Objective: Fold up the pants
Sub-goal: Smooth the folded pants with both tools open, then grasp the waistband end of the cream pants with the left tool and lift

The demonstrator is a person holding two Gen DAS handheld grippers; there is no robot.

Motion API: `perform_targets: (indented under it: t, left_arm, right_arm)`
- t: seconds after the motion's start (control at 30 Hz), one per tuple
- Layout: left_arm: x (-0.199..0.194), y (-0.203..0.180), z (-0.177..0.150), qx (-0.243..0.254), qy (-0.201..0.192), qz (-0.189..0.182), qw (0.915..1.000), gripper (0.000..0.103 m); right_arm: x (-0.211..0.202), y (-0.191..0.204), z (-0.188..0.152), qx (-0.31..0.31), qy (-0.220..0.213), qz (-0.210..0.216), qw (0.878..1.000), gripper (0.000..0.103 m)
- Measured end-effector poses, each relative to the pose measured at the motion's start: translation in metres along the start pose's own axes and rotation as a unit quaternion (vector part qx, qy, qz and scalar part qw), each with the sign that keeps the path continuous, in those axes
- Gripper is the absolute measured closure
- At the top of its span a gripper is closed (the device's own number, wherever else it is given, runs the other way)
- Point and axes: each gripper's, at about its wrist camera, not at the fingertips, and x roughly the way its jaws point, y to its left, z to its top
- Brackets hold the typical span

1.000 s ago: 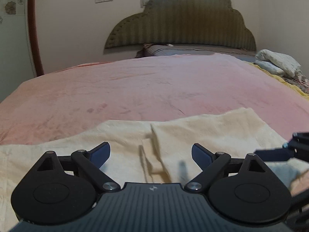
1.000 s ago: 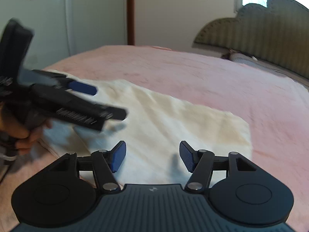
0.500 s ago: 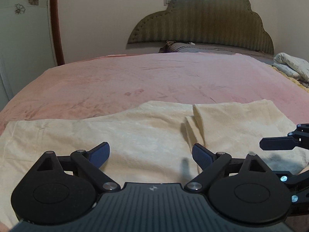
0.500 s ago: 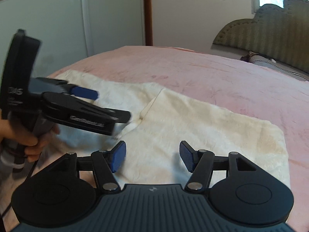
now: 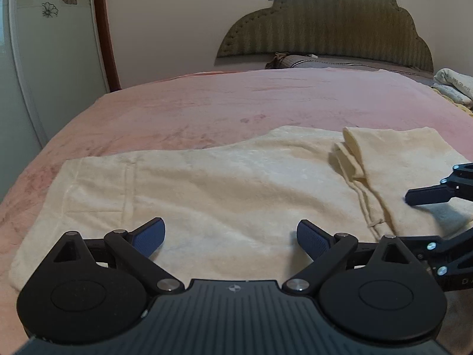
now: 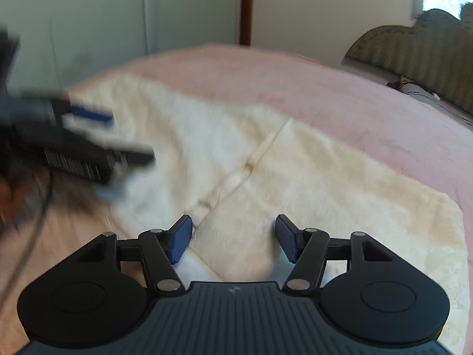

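Observation:
Cream pants lie flat across the pink bed, with their right end folded over into a doubled layer. My left gripper is open and empty, just above the middle of the pants near the front edge. My right gripper is open and empty over the folded part, close to the fold's seam. The right gripper's finger shows at the right edge of the left wrist view. The left gripper appears blurred at the left of the right wrist view.
The pink blanket covers the bed behind the pants. A green padded headboard and a pillow stand at the far end. Folded white bedding lies at the far right. A wall and door frame are on the left.
My left gripper has moved left along the pants, so the fold has slid to the right of its view. My right gripper has moved down and closer to the folded part. Both stay open.

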Motion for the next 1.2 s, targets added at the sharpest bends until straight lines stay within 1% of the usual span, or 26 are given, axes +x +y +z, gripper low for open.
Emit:
perform_targets:
  t: [0.03,0.1,0.17,0.2,0.27,0.33,0.4,0.47,0.53,0.57,0.63,0.73,0.77,0.83,0.9,0.93,1.0,1.07,1.1,1.13,1.17,1.2]
  left_arm:
    - [-0.004,0.007,-0.002,-0.006,-0.002,0.002,1.0,0.005]
    - [-0.013,0.024,-0.006,-0.031,-0.006,-0.002,0.9995,0.005]
    - [-0.024,0.043,-0.01,-0.061,-0.012,-0.005,0.998,0.005]
    - [-0.028,0.052,-0.012,-0.077,-0.016,0.0,0.9969,0.005]
    - [-0.036,0.076,-0.013,-0.109,-0.019,0.022,0.9937,0.005]
    - [-0.045,0.099,-0.014,-0.141,-0.018,0.05,0.9886,0.006]
    - [-0.056,0.122,-0.019,-0.172,-0.019,0.061,0.9829,0.005]
    - [-0.067,0.144,-0.023,-0.207,-0.015,0.063,0.9763,0.006]
    - [-0.077,0.164,-0.028,-0.247,-0.008,0.052,0.9675,0.006]
    - [-0.081,0.173,-0.031,-0.271,-0.004,0.039,0.9617,0.006]
    - [-0.083,0.191,-0.038,-0.324,0.006,-0.003,0.9462,0.006]
    - [-0.073,0.207,-0.048,-0.394,0.028,-0.074,0.9155,0.006]
    - [-0.069,0.209,-0.051,-0.413,0.032,-0.095,0.9051,0.006]
    - [-0.059,0.215,-0.056,-0.446,0.039,-0.134,0.8839,0.005]
    - [-0.049,0.217,-0.059,-0.471,0.049,-0.163,0.8658,0.004]
    - [-0.045,0.219,-0.062,-0.483,0.053,-0.17,0.8576,0.001]
    - [-0.038,0.223,-0.066,-0.508,0.056,-0.186,0.839,0.001]
    - [-0.03,0.229,-0.068,-0.524,0.058,-0.2,0.8258,0.001]
    - [-0.027,0.232,-0.07,-0.531,0.058,-0.208,0.8194,0.001]
    - [-0.025,0.233,-0.07,-0.54,0.06,-0.209,0.8131,0.001]
    - [-0.025,0.235,-0.071,-0.547,0.059,-0.211,0.8082,0.001]
    - [-0.024,0.237,-0.07,-0.55,0.057,-0.214,0.8054,0.001]
  right_arm:
    - [-0.002,0.003,-0.001,-0.004,-0.008,-0.007,1.0,0.041]
    - [-0.006,0.003,0.001,0.013,-0.013,-0.009,1.0,0.04]
    - [-0.015,0.008,0.006,0.018,-0.036,-0.014,0.999,0.04]
    - [-0.019,0.013,0.01,0.013,-0.048,-0.014,0.999,0.04]
    - [-0.023,0.026,0.019,-0.004,-0.068,-0.011,0.998,0.04]
    - [-0.022,0.044,0.03,-0.028,-0.083,0.003,0.996,0.04]
    - [-0.017,0.068,0.038,-0.06,-0.094,0.024,0.993,0.041]
    - [-0.01,0.096,0.044,-0.102,-0.099,0.047,0.989,0.041]
    - [-0.001,0.124,0.045,-0.147,-0.102,0.061,0.982,0.041]
    - [0.004,0.138,0.046,-0.173,-0.101,0.064,0.978,0.041]
    - [0.012,0.162,0.045,-0.215,-0.103,0.07,0.969,0.041]
    - [0.021,0.188,0.042,-0.265,-0.105,0.07,0.956,0.041]
    - [0.026,0.195,0.04,-0.283,-0.106,0.058,0.951,0.041]
    - [0.035,0.209,0.035,-0.323,-0.107,0.019,0.94,0.041]
    - [0.043,0.221,0.027,-0.365,-0.115,-0.027,0.924,0.041]
    - [0.046,0.226,0.026,-0.376,-0.118,-0.039,0.918,0.041]
    - [0.051,0.233,0.025,-0.395,-0.129,-0.059,0.907,0.041]
    - [0.057,0.242,0.025,-0.419,-0.142,-0.073,0.894,0.042]
    - [0.061,0.245,0.026,-0.427,-0.148,-0.076,0.889,0.05]
    - [0.066,0.25,0.028,-0.437,-0.149,-0.076,0.884,0.063]
    - [0.071,0.255,0.03,-0.448,-0.148,-0.074,0.879,0.069]
    - [0.076,0.259,0.03,-0.457,-0.152,-0.073,0.873,0.078]
